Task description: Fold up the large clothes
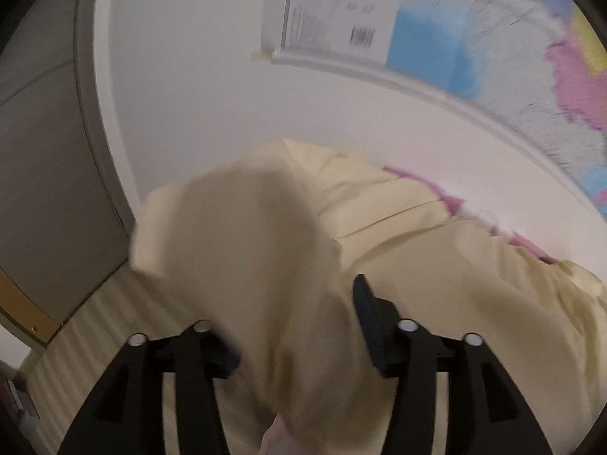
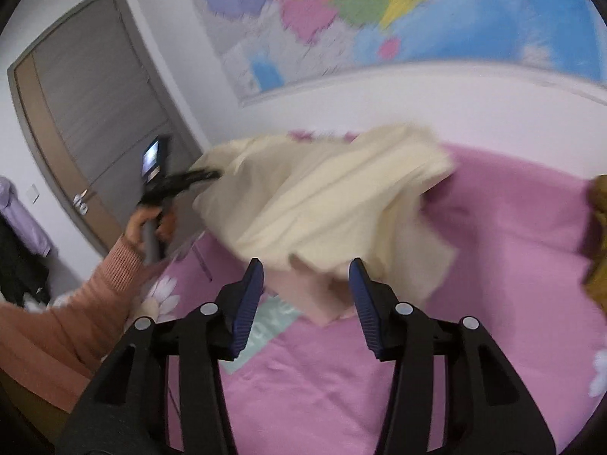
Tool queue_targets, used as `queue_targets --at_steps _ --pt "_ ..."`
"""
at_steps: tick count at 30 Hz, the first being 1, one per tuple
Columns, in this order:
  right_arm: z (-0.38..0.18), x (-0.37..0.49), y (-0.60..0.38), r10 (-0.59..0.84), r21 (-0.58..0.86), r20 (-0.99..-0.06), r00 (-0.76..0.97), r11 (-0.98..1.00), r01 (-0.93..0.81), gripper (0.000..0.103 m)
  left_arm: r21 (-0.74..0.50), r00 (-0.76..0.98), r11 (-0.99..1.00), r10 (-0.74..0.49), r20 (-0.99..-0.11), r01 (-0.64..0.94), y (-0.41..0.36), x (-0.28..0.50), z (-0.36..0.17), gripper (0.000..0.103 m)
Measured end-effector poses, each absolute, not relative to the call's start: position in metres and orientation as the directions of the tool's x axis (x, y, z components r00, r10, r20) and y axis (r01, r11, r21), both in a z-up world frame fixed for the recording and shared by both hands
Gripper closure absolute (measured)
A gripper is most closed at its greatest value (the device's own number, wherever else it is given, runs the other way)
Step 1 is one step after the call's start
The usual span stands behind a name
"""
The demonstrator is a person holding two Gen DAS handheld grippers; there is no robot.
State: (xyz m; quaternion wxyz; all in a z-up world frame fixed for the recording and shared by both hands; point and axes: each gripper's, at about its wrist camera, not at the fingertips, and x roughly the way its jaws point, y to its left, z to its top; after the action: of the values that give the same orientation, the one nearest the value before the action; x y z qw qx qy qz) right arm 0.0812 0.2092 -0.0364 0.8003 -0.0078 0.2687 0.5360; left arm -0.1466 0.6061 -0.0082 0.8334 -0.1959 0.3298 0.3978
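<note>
My left tool (image 1: pixel 299 326) stands partly open, and a fold of the cream garment (image 1: pixel 242 250) hangs between its jaws; blur hides whether the pads press on it, so I cannot tell if the cloth is gripped or merely draped. In the right wrist view the same tool (image 2: pixel 212 174) meets the garment's left edge, borne by a hand (image 2: pixel 151 223) in an orange sleeve (image 2: pixel 76 303). The cream garment (image 2: pixel 334 204) is bunched and half lifted above the pink bed cover (image 2: pixel 493 265), its far end trailing toward the wall below the map (image 2: pixel 379 19). My right tool (image 2: pixel 305 295) stands partly open with nothing between its blue pads; the garment's lower hem hangs just beyond the fingertips. I judge the cloth light, soft and limp: it sags from any single hold and will not keep a crease unaided. I would take it at two corners or along one hem, well apart, then draw it taut before folding.
</note>
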Motion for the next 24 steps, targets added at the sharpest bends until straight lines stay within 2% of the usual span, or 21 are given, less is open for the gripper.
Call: queue_targets --at_steps 5,7,9,11,14,18,24 --pt "-0.025 0.096 0.204 0.871 0.294 -0.363 0.329 0.443 -0.847 0.063 -0.061 0.531 0.646 0.565 -0.631 -0.761 0.562 -0.164 0.016 0.043" --pt "-0.030 0.104 0.220 0.850 0.282 -0.396 0.347 0.472 -0.835 0.063 -0.036 0.557 0.675 0.575 -0.599 -0.737 0.540 -0.162 0.024 0.040" --pt "-0.040 0.111 0.245 0.822 0.268 -0.447 0.352 0.499 -0.824 0.063 -0.001 0.577 0.712 0.568 -0.586 -0.702 0.531 -0.148 0.025 0.032" --pt "-0.061 0.113 0.266 0.777 0.249 -0.533 0.334 0.522 -0.816 0.065 -0.006 0.590 0.746 0.522 -0.616 -0.666 0.523 -0.134 0.018 0.030" --pt "-0.084 0.109 0.278 0.744 0.225 -0.591 0.313 0.524 -0.821 0.066 -0.006 0.570 0.771 0.464 -0.678 -0.636 0.518 -0.109 -0.004 0.030" --pt "-0.081 0.109 0.268 0.743 0.237 -0.595 0.307 0.527 -0.816 0.065 0.007 0.545 0.769 0.460 -0.701 -0.640 0.506 -0.108 -0.015 0.031" --pt "-0.062 0.097 0.263 0.762 0.194 -0.533 0.367 0.533 -0.824 0.060 0.051 0.565 0.784 0.489 -0.665 -0.618 0.475 -0.101 -0.003 0.021"
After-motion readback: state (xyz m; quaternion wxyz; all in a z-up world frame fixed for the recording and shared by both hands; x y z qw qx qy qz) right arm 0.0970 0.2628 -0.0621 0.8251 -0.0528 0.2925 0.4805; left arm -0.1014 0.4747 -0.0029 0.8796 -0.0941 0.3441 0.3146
